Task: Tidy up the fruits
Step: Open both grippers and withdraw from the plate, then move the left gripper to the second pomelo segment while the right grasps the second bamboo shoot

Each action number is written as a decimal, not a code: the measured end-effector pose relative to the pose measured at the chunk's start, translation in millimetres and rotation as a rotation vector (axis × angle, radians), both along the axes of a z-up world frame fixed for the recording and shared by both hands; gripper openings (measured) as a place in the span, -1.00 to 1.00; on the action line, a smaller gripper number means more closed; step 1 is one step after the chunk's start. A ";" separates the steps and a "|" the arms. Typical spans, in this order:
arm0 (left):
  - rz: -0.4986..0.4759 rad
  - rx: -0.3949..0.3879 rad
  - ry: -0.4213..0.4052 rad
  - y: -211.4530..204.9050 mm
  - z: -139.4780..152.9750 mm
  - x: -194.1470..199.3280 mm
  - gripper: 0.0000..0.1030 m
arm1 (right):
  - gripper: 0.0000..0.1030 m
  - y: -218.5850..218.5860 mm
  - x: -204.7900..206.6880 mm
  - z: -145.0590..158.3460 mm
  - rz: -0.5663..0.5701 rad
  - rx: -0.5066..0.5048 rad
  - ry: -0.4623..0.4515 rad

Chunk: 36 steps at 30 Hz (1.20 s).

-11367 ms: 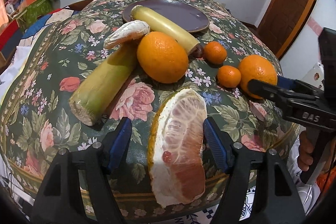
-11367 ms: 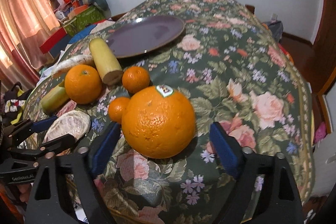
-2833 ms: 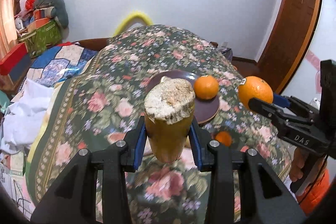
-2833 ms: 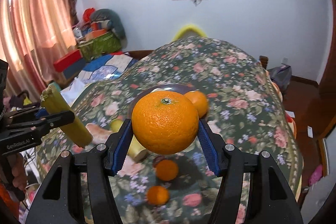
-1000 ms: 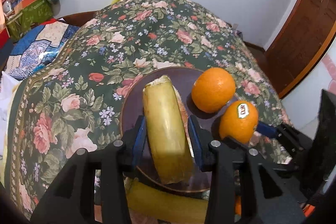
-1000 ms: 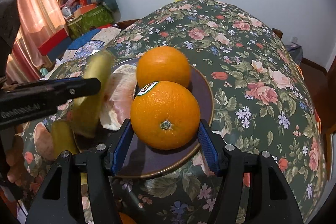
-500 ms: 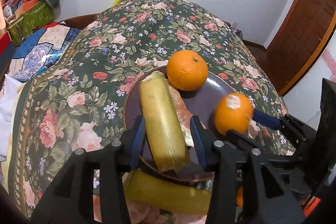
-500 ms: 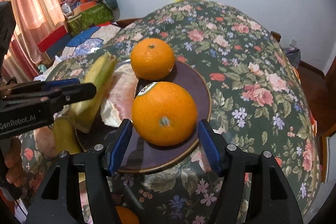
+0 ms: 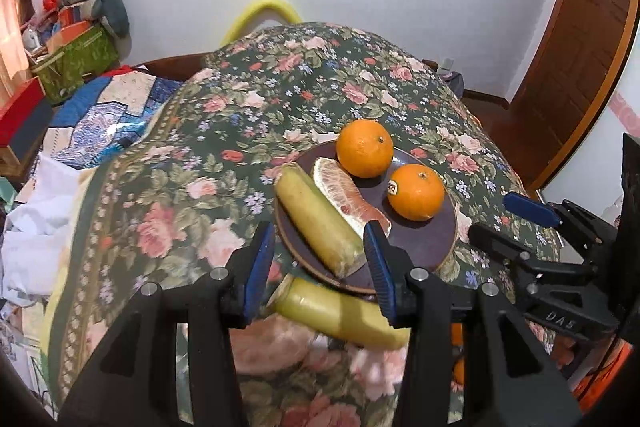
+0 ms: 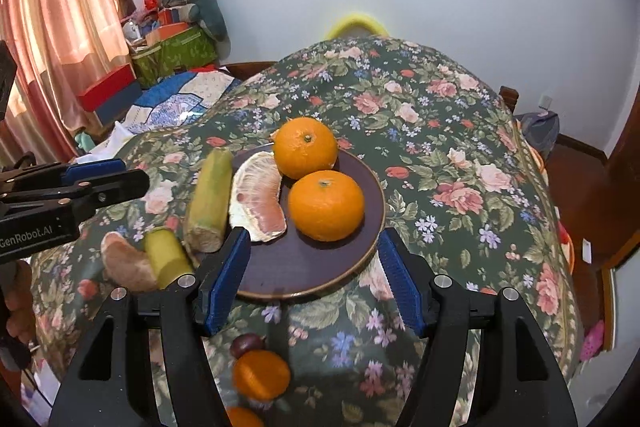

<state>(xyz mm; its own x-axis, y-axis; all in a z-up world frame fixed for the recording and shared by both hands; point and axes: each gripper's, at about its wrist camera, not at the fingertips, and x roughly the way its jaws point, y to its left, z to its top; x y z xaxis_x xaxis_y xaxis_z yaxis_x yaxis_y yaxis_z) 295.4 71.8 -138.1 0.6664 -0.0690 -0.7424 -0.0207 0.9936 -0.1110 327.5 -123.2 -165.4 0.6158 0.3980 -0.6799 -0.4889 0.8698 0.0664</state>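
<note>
**Both claws off the fruit, plate's filling up**

So the left gripper (image 9: 320, 263) has its blue pads spread a bit with nothing pinched in them. The greenish-yellow sugarcane piece (image 9: 318, 221) lies just ahead of its tips, on the near-left edge of the dark purple plate (image 9: 424, 247), its cut end poking out over the rim toward the claw. The pads sit either side of that end but aren't touching it.

The right gripper (image 10: 314, 275) is about half open, also holding nothing. Straight ahead of it sits the stickered orange (image 10: 326, 205) on the plate, clear of both pads, and beyond that, further from the claw, the second orange (image 10: 305, 147), which touches the first. To the left of those two is the peeled pomelo wedge (image 10: 258, 201), leaning against the cane.

Still off the plate on the floral bedspread (image 10: 440, 147): another sugarcane piece (image 10: 168, 257) and a peeled pomelo chunk (image 10: 124, 261), down-left of the right claw's left pad. Right under that claw, close to the camera, there's a mandarin (image 10: 261, 374) with a small dark fruit (image 10: 247, 343) beside it (can't tell what it is) and a second mandarin (image 10: 244, 418) at the bottom edge.
</note>
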 end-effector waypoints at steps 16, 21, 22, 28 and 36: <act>0.045 0.024 0.081 29.6 -26.7 -51.6 0.13 | 0.22 17.5 -40.9 6.0 0.050 -0.021 -0.010; 0.051 0.037 0.143 30.8 -55.5 -55.9 0.21 | 0.22 26.4 -43.0 -4.8 0.076 -0.045 0.006; 0.050 0.032 0.156 30.8 -61.5 -56.4 0.23 | 0.22 28.2 -42.7 -7.6 0.081 -0.049 0.010; 0.068 0.017 0.186 29.5 -79.0 -49.2 0.48 | 0.22 36.3 -43.1 -20.6 0.100 -0.065 0.031; 0.102 0.038 0.164 31.7 -88.1 -41.7 0.69 | 0.22 46.4 -43.4 -33.1 0.134 -0.077 0.058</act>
